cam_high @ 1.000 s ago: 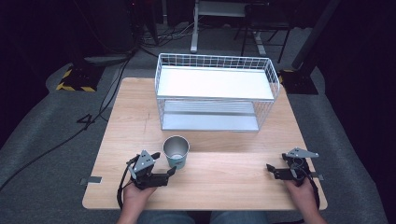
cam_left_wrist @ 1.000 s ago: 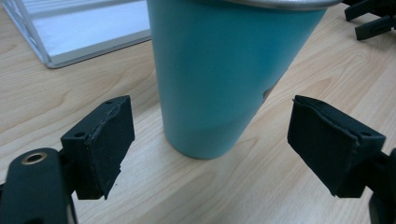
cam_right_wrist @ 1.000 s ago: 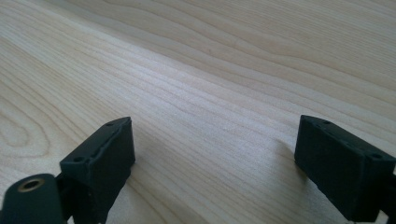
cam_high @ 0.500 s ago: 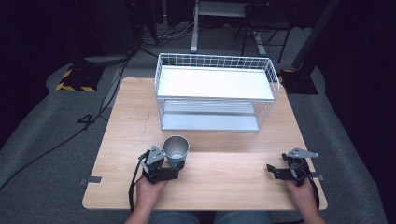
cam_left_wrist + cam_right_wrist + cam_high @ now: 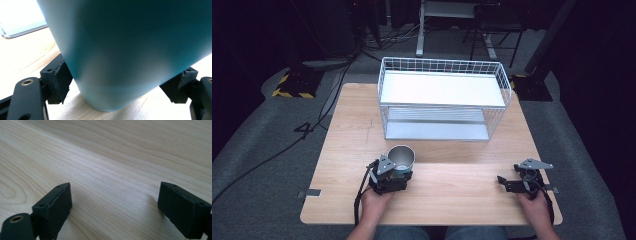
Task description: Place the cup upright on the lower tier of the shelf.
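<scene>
While the teal cup stands upright on the wooden table, near the table's front edge and left of its middle, the left gripper sits low against the cup's near side, held from below by the person's left hand. In the left gripper view the cup stands right up against the camera, its base resting on the wood, and the two black pads press against its lower wall, one on each side; the jaws have just been closing, and they are now clamped on the cup. Seen from above, the cup shows a pale metal inside and an open mouth. The white wire basket with its two shelves stands behind the cup, toward the far side of the table and well apart from it. Over at the right of the table, near the front edge, the right gripper lies low in the person's right hand. In the right gripper view its jaws stand wide apart over bare wood grain, and the right gripper has nothing between its pads.
</scene>
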`<state>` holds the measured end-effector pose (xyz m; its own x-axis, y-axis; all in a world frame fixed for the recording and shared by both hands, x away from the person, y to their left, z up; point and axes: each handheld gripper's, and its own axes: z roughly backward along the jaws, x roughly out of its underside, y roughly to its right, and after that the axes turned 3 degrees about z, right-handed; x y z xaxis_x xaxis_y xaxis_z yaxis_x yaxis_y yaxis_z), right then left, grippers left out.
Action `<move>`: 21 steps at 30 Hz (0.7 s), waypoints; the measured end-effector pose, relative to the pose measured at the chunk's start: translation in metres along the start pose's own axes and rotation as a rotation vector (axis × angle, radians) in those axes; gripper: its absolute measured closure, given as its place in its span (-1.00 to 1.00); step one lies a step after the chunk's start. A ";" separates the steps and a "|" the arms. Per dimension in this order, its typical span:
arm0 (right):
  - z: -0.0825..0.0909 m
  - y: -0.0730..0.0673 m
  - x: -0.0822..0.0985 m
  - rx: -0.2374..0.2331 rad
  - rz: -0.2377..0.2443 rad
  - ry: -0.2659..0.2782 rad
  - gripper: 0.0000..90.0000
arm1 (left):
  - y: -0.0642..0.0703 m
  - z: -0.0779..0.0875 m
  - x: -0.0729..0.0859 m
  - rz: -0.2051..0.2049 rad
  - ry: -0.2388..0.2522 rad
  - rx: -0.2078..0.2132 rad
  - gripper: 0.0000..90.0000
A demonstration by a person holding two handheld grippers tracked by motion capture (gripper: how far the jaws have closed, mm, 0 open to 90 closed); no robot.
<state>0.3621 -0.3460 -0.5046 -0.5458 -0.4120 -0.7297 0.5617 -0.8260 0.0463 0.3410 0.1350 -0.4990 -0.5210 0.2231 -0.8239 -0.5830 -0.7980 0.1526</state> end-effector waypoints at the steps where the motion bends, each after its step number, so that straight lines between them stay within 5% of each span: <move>1: 0.000 0.000 0.000 0.000 0.000 0.000 -0.72 | 0.000 0.000 0.000 0.001 -0.001 -0.002 -0.51; 17: 0.001 -0.001 0.000 0.003 -0.001 0.010 -0.64 | -0.001 0.001 0.000 -0.007 -0.004 0.001 -0.50; 21: 0.000 -0.001 0.000 0.003 -0.004 0.008 -0.64 | -0.002 0.003 -0.003 0.022 0.002 0.000 -0.50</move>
<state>0.3613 -0.3456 -0.5044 -0.5429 -0.4051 -0.7356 0.5573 -0.8291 0.0452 0.3414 0.1378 -0.4950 -0.5322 0.2041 -0.8216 -0.5714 -0.8028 0.1706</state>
